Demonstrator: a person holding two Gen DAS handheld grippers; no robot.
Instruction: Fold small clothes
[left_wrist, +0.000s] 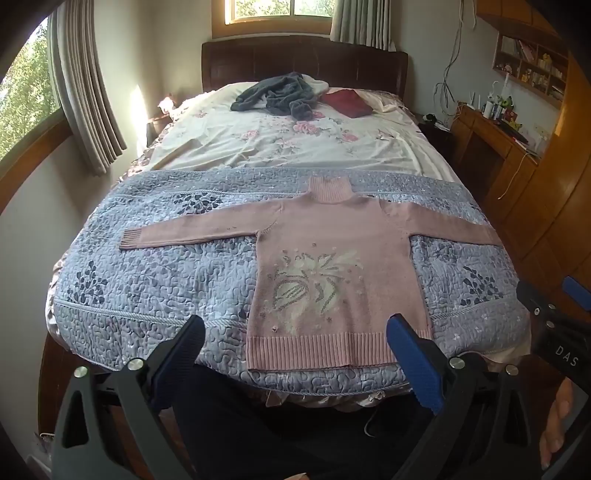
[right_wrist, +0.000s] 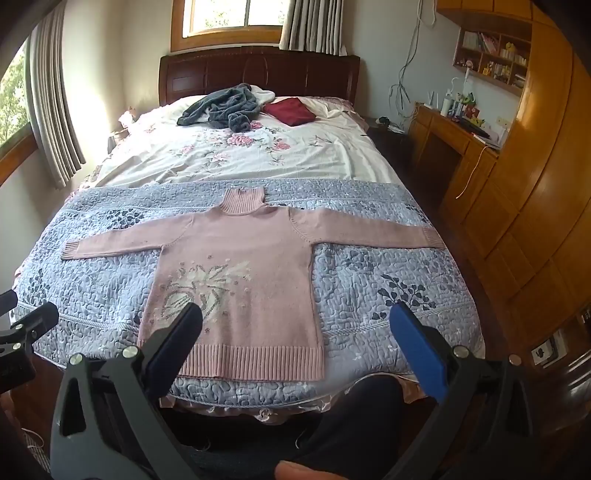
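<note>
You see a dusty pink sweater (left_wrist: 332, 254) with a cream and grey flower motif on its front. It lies on a pale blue-grey quilt (left_wrist: 155, 280) with darker blue leaf prints. Behind it the sheet (left_wrist: 280, 147) is cream with pink roses. On that sheet are a dark grey garment (left_wrist: 277, 94) and a dark red cloth (left_wrist: 347, 101). Your jaws have blue pads on black frames.

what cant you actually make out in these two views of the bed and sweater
- Pink knitted turtleneck sweater: right cuff and hem corner hidden in the left wrist view by the left gripper finger and the bed edge.
- Crumpled grey garment, folded dark red cloth: too far to identify.
- Wooden wall shelf: contents too small.
</note>
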